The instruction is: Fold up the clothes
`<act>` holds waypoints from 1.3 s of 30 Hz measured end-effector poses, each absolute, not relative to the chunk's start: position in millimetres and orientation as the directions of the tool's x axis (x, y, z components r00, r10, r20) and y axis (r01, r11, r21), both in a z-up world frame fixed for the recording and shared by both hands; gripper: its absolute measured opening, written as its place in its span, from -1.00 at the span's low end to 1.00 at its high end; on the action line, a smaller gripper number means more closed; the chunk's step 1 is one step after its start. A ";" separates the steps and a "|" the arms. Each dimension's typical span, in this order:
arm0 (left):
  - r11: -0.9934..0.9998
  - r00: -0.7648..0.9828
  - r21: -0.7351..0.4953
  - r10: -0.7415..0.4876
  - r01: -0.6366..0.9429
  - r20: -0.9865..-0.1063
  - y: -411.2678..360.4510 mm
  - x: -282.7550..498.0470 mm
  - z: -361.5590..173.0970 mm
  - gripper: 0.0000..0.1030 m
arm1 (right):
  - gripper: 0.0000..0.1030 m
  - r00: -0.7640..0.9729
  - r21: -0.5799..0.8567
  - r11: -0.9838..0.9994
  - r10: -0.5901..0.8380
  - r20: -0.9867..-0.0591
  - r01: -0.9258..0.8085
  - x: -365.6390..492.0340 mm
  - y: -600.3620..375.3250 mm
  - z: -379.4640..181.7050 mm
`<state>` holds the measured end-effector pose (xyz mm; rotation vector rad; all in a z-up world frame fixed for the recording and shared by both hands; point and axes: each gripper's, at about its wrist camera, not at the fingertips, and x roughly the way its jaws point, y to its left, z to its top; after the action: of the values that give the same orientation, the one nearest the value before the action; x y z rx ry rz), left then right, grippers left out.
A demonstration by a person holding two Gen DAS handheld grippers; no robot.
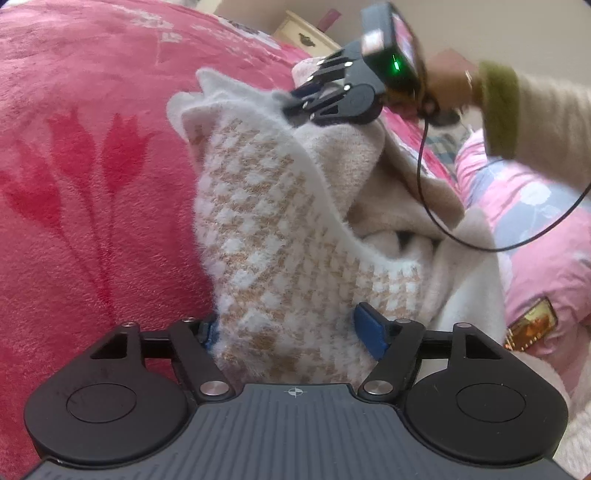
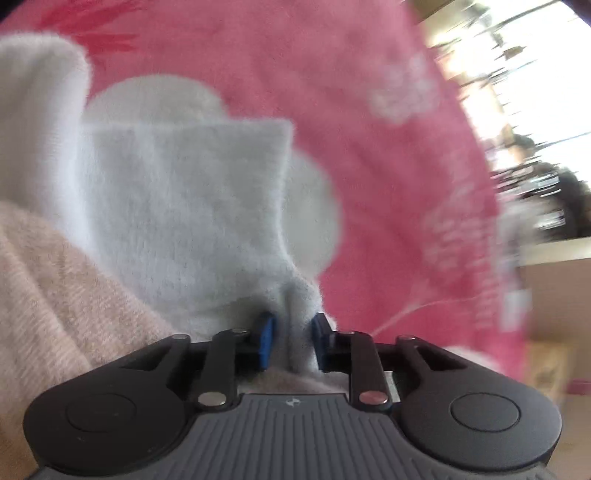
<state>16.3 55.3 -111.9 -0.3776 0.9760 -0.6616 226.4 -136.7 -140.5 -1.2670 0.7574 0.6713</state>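
Observation:
A fluffy white sweater with a beige houndstooth pattern (image 1: 266, 221) lies bunched on a pink blanket (image 1: 92, 184). My left gripper (image 1: 288, 328) stands open at its near end, with the thick knit between its blue pads (image 1: 369, 325); the left pad is half buried in the fabric. At the far end my right gripper (image 1: 291, 99) pinches the sweater's plain white edge. In the right wrist view, that gripper (image 2: 291, 339) is shut on a fold of the white knit (image 2: 184, 203), which stands up in front of it.
A beige knit garment (image 1: 343, 158) (image 2: 55, 295) lies under and beside the sweater. A black cable (image 1: 424, 184) loops from the right gripper, held by a hand in a cream sleeve (image 1: 546, 122). A pink floral quilt (image 1: 535, 221) lies at right, and a cream cabinet (image 1: 306, 33) stands behind.

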 end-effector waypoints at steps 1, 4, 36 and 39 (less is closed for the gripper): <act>0.753 0.400 -0.564 -0.657 0.338 -0.639 54.1 16.1 -110.8 0.28 | -0.71 0.659 -0.639 0.205 0.041 -0.751 -0.741 222.9 -138.4 -138.8; 0.786 0.432 -0.531 -0.618 0.316 -0.658 49.9 18.3 -106.1 0.03 | -0.90 0.827 -0.755 0.385 0.043 -0.560 -0.531 224.1 -147.7 -118.9; 0.717 0.361 -0.600 -0.697 0.354 -0.620 61.2 23.3 -115.0 0.34 | 0.20 0.183 -0.159 0.348 0.038 -0.982 -0.924 303.6 -138.0 -140.9; 0.725 0.362 -0.592 -0.688 0.351 -0.628 59.3 23.4 -112.2 0.36 | -0.55 0.340 -0.260 0.432 0.117 -0.933 -0.863 282.7 -146.6 -123.5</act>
<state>23.4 59.3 -112.2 -0.3899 0.9920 -0.6910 282.7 -146.6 -123.5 -0.9012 1.0197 0.7650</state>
